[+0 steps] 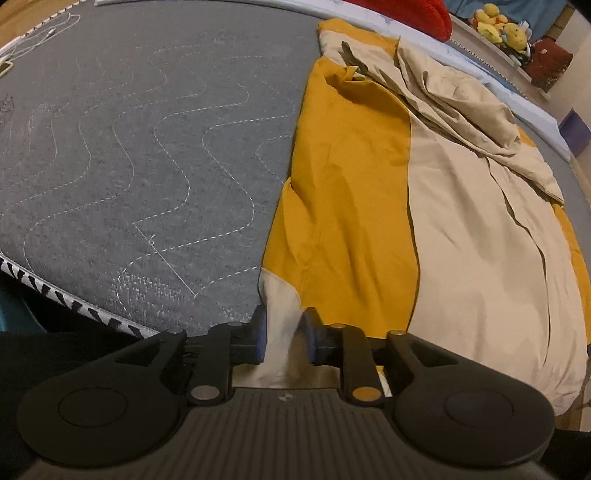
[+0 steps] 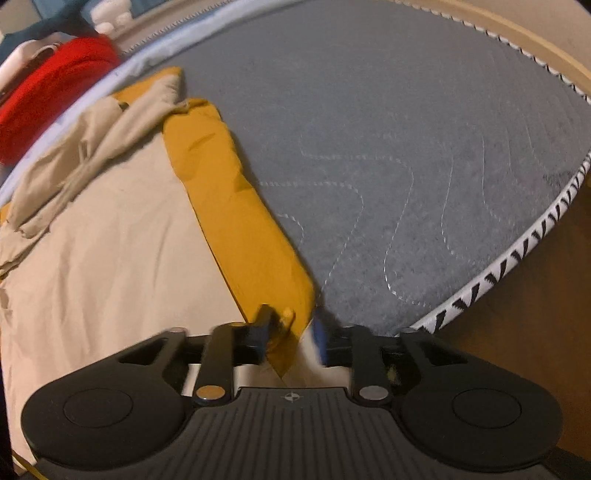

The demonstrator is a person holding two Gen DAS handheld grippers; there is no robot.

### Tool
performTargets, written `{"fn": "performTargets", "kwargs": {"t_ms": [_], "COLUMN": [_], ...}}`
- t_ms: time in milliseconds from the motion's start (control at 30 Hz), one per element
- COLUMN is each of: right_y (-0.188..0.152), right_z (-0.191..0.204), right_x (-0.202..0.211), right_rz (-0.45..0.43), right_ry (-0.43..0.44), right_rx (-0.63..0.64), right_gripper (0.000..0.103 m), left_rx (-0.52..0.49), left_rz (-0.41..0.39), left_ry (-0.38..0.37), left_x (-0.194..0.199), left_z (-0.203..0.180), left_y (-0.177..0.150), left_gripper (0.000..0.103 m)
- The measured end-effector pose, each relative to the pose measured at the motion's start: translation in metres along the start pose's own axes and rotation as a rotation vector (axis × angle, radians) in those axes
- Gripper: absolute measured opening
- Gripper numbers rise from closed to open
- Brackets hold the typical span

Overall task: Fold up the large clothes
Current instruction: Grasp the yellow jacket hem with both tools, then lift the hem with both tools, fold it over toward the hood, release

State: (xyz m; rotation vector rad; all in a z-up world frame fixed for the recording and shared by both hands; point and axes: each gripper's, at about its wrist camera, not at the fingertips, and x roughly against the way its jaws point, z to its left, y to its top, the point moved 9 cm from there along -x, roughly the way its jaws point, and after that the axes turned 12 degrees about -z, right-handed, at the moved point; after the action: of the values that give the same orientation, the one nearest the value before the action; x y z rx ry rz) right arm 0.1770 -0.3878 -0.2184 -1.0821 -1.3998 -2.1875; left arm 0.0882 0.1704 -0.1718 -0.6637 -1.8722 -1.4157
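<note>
A large mustard-yellow and beige garment [image 1: 369,192] lies spread lengthwise on a grey quilted mattress [image 1: 147,147]. My left gripper [image 1: 283,332] holds a beige corner of its near edge between narrowly parted fingers. In the right wrist view the same garment [image 2: 110,240] fills the left side, with a yellow strip along its right edge. My right gripper [image 2: 291,332] has the yellow and beige corner between its fingers, which stand a little apart. The far end of the garment is bunched and crumpled.
The mattress [image 2: 406,166] has a black-and-white trimmed edge [image 2: 517,258] near my right gripper. A red cushion [image 2: 48,96] and yellow plush toys [image 1: 498,26] lie beyond the far end. A white cable [image 1: 44,33] lies at the far left corner.
</note>
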Motion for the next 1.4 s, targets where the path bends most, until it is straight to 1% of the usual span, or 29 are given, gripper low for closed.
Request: {"fn": "performTargets", "kwargs": {"t_ms": [33,167,200,233,267,300,333,467,600,733,800,933,967,1000,1100,1233,1333,1400], "right_y": [0.0,-0.002,-0.002,-0.002,-0.002,-0.001,0.0,0.006,0.019,0.041,0.054,0.076,0.081,0.083,0.083,0.068,0.056,0.054], "right_z": [0.002,0.011,0.011,0.011,0.012,0.012,0.012,0.02,0.035,0.053,0.056,0.048,0.045,0.043,0.037,0.024,0.012,0.005], "right_x": [-0.001,-0.003,-0.003,-0.002,-0.002,-0.002,0.0,0.014,0.037,0.068,0.084,0.118,0.126,0.136,0.166,0.212,0.249,0.266], "right_rz": [-0.001,-0.006,-0.009,-0.012,-0.014,-0.015,-0.02,-0.068,-0.126,-0.176,-0.202,-0.229,-0.261,-0.267,-0.293,-0.308,-0.324,-0.333], "right_ry": [-0.002,-0.014,-0.017,-0.022,-0.022,-0.012,-0.003,0.022,0.081,0.191,0.231,0.314,0.33,0.354,0.396,0.439,0.479,0.498], "right_rx": [0.013,0.09,0.103,0.113,0.117,0.11,0.106,0.125,0.138,0.136,0.111,-0.004,-0.028,-0.047,-0.049,-0.04,-0.047,-0.054], "right_gripper": [0.035,0.037,0.031,0.018,0.014,0.009,0.007,0.006,0.006,0.006,0.006,0.006,0.006,0.006,0.005,0.005,0.005,0.005], "left_rx": [-0.006,-0.023,-0.03,-0.042,-0.06,-0.075,-0.089,-0.127,-0.126,-0.168,-0.175,-0.152,-0.154,-0.165,-0.17,-0.181,-0.189,-0.168], "left_rz": [-0.004,-0.018,-0.021,-0.023,-0.029,-0.034,-0.04,-0.076,-0.123,-0.163,-0.177,-0.206,-0.213,-0.223,-0.229,-0.212,-0.181,-0.153], "left_ry": [0.001,0.008,0.008,0.013,0.02,0.021,0.018,0.002,-0.056,-0.137,-0.177,-0.256,-0.275,-0.292,-0.339,-0.401,-0.42,-0.42], "left_x": [-0.001,-0.005,-0.007,-0.008,-0.008,-0.008,-0.006,0.009,0.035,0.066,0.08,0.108,0.115,0.124,0.148,0.189,0.22,0.228], "left_z": [0.0,-0.004,-0.006,-0.008,-0.009,-0.011,-0.013,-0.022,-0.031,-0.041,-0.043,-0.045,-0.046,-0.047,-0.043,-0.03,-0.013,-0.002], "left_y": [0.0,0.001,0.001,0.0,0.001,0.001,0.002,0.011,0.028,0.051,0.063,0.083,0.086,0.089,0.095,0.088,0.079,0.079], "left_gripper": [0.025,0.026,0.025,0.024,0.02,0.009,0.007,0.006,0.005,0.003,0.003,0.003,0.003,0.003,0.002,0.002,0.002,0.002]}}
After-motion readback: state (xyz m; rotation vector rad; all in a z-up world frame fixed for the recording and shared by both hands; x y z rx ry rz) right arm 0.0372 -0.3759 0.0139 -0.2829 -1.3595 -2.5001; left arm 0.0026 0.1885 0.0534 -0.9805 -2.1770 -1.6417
